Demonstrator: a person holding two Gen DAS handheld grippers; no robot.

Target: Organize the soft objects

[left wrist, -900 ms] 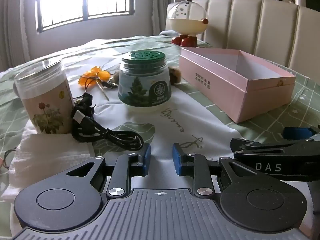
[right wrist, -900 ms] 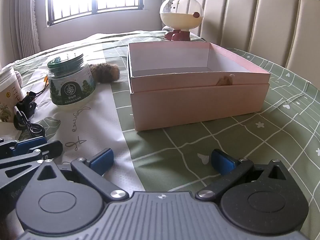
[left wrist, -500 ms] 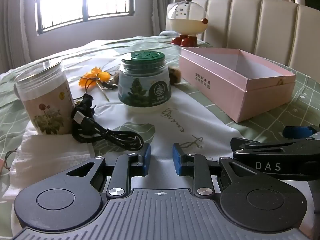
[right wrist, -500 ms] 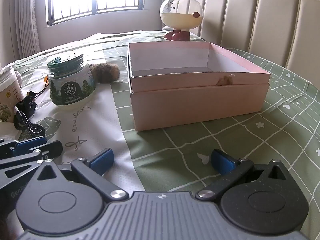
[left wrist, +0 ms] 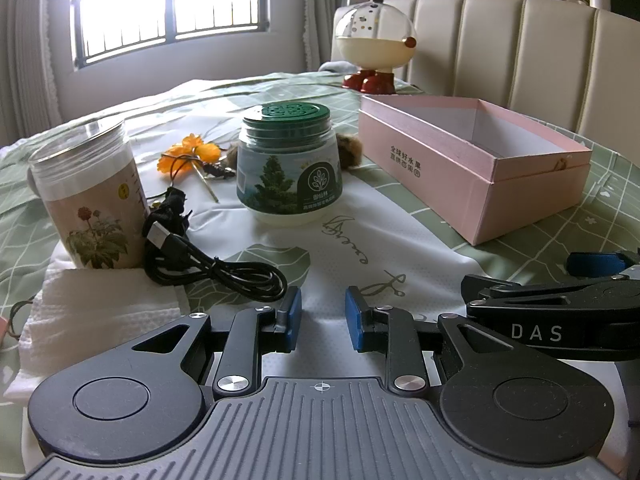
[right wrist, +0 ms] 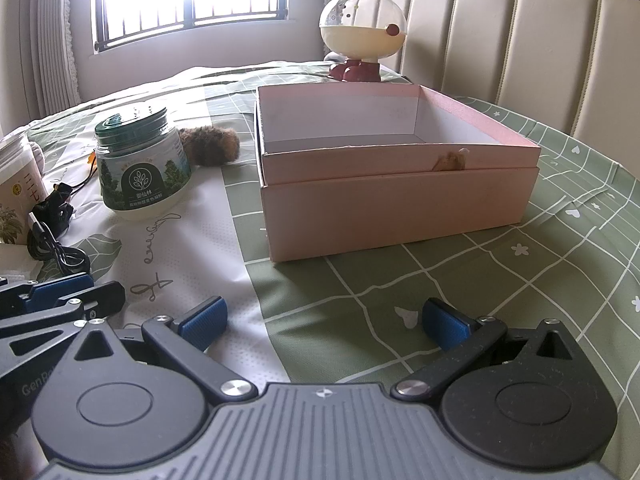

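Note:
An open pink box [right wrist: 400, 184] stands on the table, straight ahead of my right gripper [right wrist: 323, 318], which is wide open and empty; the box also shows in the left wrist view [left wrist: 472, 168]. A brown furry ball [right wrist: 210, 146] lies between the box and a green-lidded jar [right wrist: 142, 168]. My left gripper [left wrist: 323, 317] is empty, its jaws a narrow gap apart, low over the white cloth [left wrist: 360, 248]. A white folded tissue [left wrist: 96, 316] lies at its left, an orange fabric flower [left wrist: 192, 156] farther back. The right gripper's arm shows in the left wrist view at right.
A black coiled cable [left wrist: 208, 264] lies just ahead-left of the left gripper. A floral-label clear canister [left wrist: 88, 196] stands beside it. The green-lidded jar [left wrist: 290, 164] stands mid-table. A round mushroom-shaped toy [right wrist: 362, 32] stands behind the box. Cushioned seat backs [right wrist: 520, 48] rise beyond the table.

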